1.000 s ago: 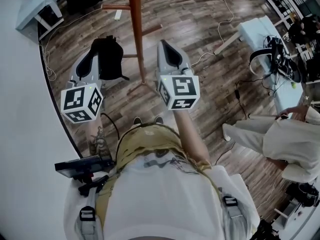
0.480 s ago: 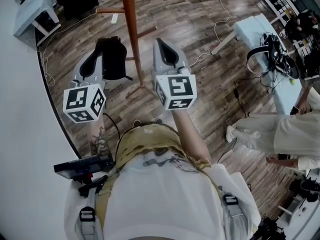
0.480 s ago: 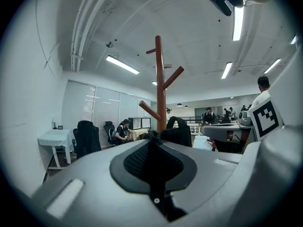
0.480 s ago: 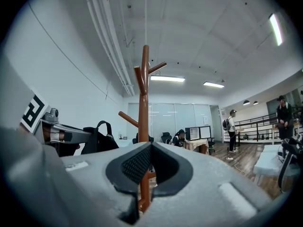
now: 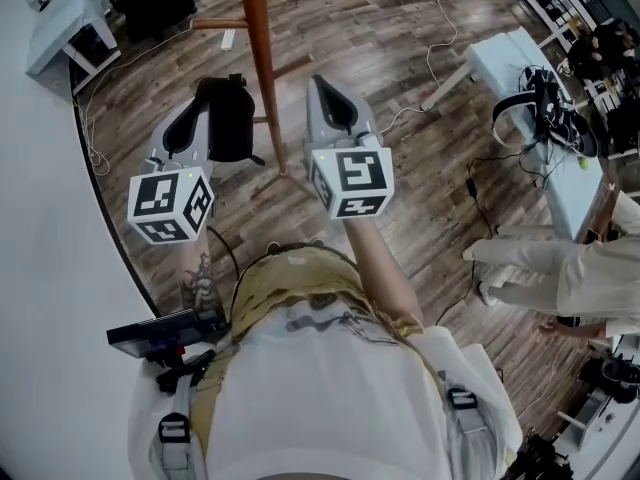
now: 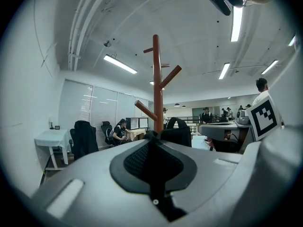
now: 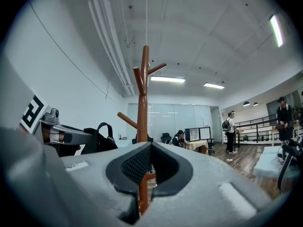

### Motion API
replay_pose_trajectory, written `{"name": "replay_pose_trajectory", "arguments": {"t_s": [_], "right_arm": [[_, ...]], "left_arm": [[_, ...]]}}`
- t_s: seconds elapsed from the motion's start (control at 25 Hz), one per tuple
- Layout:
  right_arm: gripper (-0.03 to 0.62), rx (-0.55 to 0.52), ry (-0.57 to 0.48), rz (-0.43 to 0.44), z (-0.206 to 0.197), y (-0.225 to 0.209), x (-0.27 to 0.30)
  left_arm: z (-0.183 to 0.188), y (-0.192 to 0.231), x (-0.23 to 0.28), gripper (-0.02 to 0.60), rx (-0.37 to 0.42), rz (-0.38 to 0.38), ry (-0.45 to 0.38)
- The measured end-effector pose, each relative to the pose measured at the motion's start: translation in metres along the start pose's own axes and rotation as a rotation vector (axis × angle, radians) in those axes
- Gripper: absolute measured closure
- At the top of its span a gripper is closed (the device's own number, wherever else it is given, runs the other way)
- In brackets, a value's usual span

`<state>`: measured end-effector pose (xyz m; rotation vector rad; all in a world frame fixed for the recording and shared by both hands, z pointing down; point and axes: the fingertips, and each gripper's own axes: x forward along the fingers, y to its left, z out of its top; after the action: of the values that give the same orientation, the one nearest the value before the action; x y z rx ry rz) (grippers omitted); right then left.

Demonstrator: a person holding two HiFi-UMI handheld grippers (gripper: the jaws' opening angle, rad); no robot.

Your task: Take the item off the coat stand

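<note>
The item is a black bag. It hangs from the tips of my left gripper, clear of the brown wooden coat stand, whose pole rises between my two grippers. In the left gripper view the jaws are shut and the bag sits right at their tip, with the bare stand beyond. My right gripper is level with the left one, right of the pole, shut and holding nothing. In the right gripper view, the stand is straight ahead and the bag hangs at the left.
A white wall runs along the left. A pale blue bench with headphones and cables stands at the right, and a person in light clothes is beside it. Cables trail over the wood floor. A white table stands at the far left.
Both grippers and the bag have stayed almost still, while the pole has drifted slightly left in view. The person at the right has moved further right.
</note>
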<state>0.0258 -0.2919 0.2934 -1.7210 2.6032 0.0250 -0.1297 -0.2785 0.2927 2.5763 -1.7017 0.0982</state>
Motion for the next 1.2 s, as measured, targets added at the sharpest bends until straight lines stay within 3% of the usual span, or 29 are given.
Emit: {"name": "replay_pose_trajectory", "arguments": {"t_s": [1.2], "right_arm": [[0.597,0.000,0.009,-0.006,-0.0018,-0.0022,0.0016]], "left_arm": [[-0.0049,0.0015,0.0002,0.572,-0.007,0.011,0.020]]}}
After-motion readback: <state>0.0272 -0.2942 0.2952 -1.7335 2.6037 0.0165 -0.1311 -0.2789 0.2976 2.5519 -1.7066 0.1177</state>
